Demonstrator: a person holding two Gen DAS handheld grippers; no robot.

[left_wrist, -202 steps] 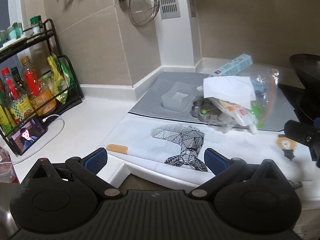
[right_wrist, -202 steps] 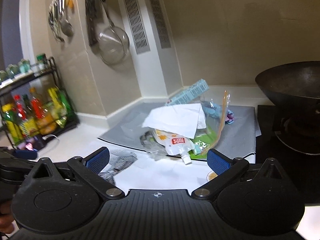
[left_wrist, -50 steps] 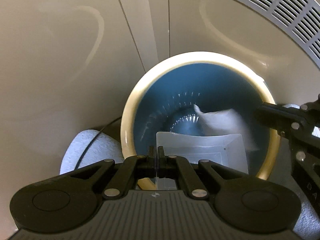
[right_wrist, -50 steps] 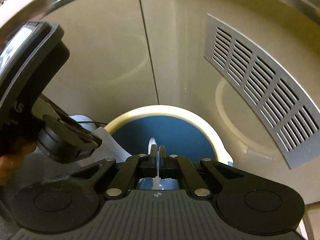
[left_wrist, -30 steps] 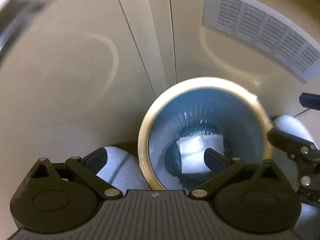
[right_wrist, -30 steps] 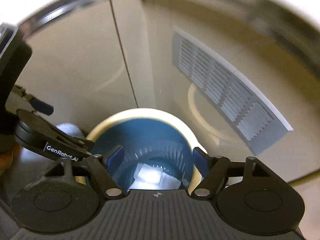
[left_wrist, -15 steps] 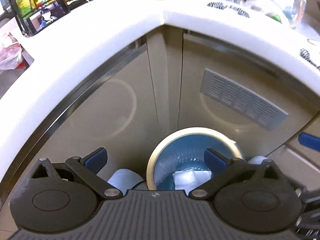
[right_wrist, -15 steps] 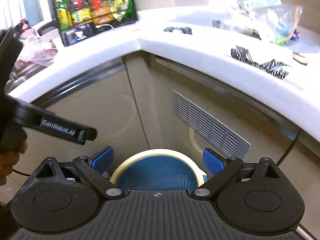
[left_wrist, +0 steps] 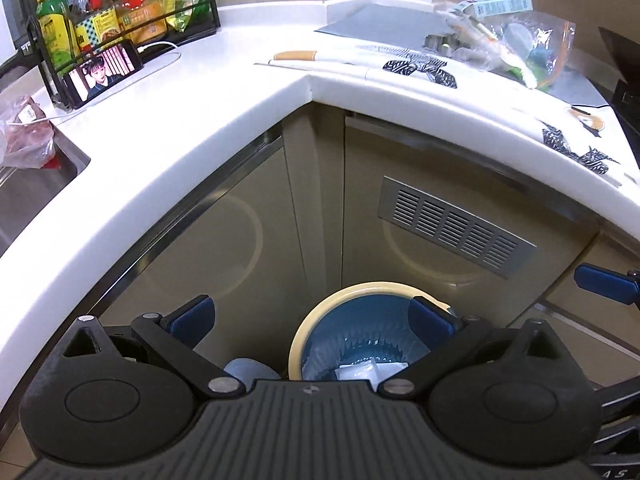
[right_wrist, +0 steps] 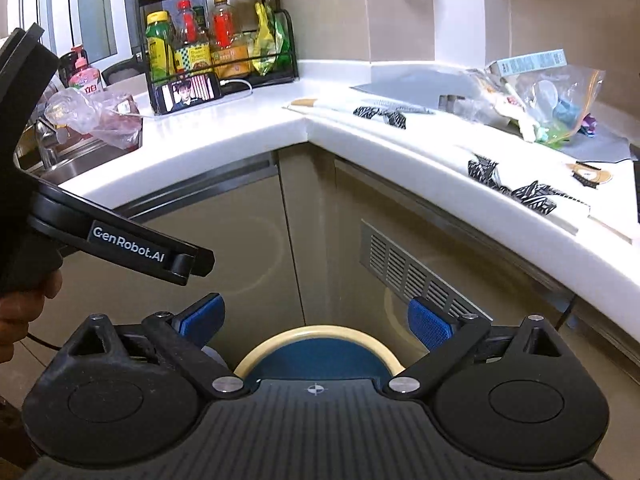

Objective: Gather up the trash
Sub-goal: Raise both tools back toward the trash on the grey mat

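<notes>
Standing on the floor in the inner corner of the cabinets, below the bend of the white counter [left_wrist: 224, 92], is a round bin [left_wrist: 362, 292] with a cream rim and a blue liner. White trash [left_wrist: 362, 370] lies at its bottom, a clear tray and paper as far as can be told, partly hidden by the gripper body.

Above the bin, the left gripper [left_wrist: 310, 316] has its jaws wide apart with nothing between them; its blue pads frame the bin's rim. The right gripper [right_wrist: 316, 318] also has its jaws spread wide and empty, with only the near arc of the bin showing between them. In the right wrist view the left gripper's black body sits at the left edge, with part of a hand [right_wrist: 24, 312] under it.

On the counter's right stretch, near the back wall, a clear plastic bag [right_wrist: 548, 104] holds mixed wrappers, with a pale blue box [right_wrist: 528, 62] leaning behind it. Black-and-white patterned scraps [right_wrist: 516, 188] lie along the front edge. On the left stretch a black rack [right_wrist: 216, 40] holds bottles, with a phone [right_wrist: 188, 94] propped in front of it. A metal vent [left_wrist: 452, 228] is set in the cabinet door behind the bin.
</notes>
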